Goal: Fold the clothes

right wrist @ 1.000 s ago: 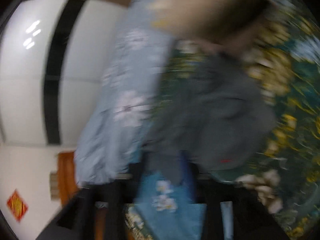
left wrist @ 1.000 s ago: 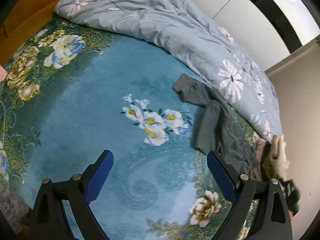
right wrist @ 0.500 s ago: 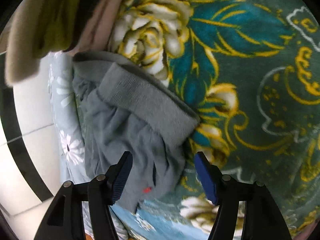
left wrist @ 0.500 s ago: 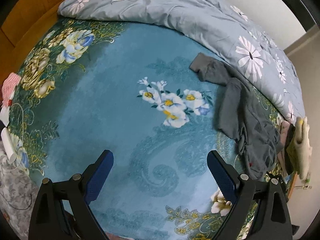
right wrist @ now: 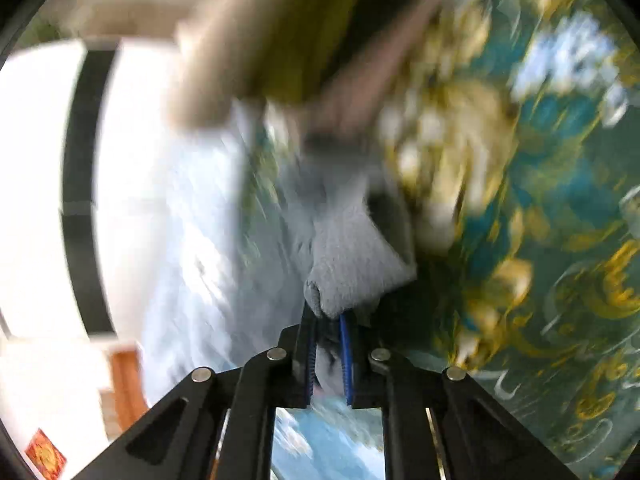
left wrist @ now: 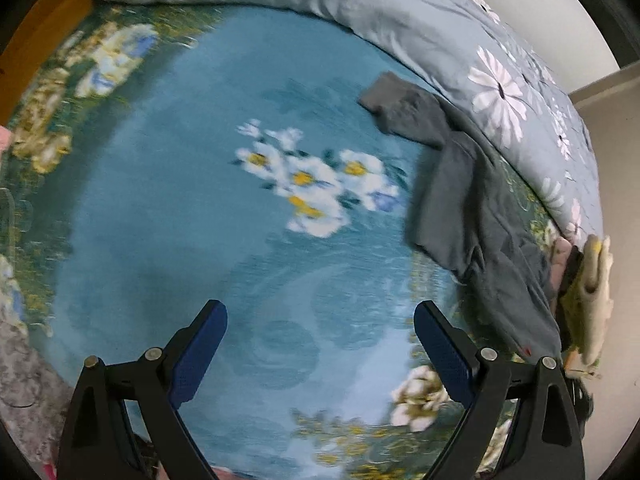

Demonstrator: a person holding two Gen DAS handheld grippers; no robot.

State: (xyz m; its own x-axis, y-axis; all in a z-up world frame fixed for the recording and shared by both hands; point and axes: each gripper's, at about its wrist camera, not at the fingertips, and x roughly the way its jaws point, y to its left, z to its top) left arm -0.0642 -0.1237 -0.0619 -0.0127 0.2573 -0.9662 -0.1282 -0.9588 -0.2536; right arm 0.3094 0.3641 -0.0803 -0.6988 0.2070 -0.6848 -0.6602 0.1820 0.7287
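Two hand-held grippers; right pinching grey garment, left wide, garment beyond

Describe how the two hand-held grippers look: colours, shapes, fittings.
Both match. The left hand-held gripper has two black angular plastic fingers with triangular cut-outs, round silver pivot pins, and textured blue pads on the inner faces. The right hand-held gripper has the same black linkage, silver pins and ridged blue pads. No cables, markings or sleeves show.
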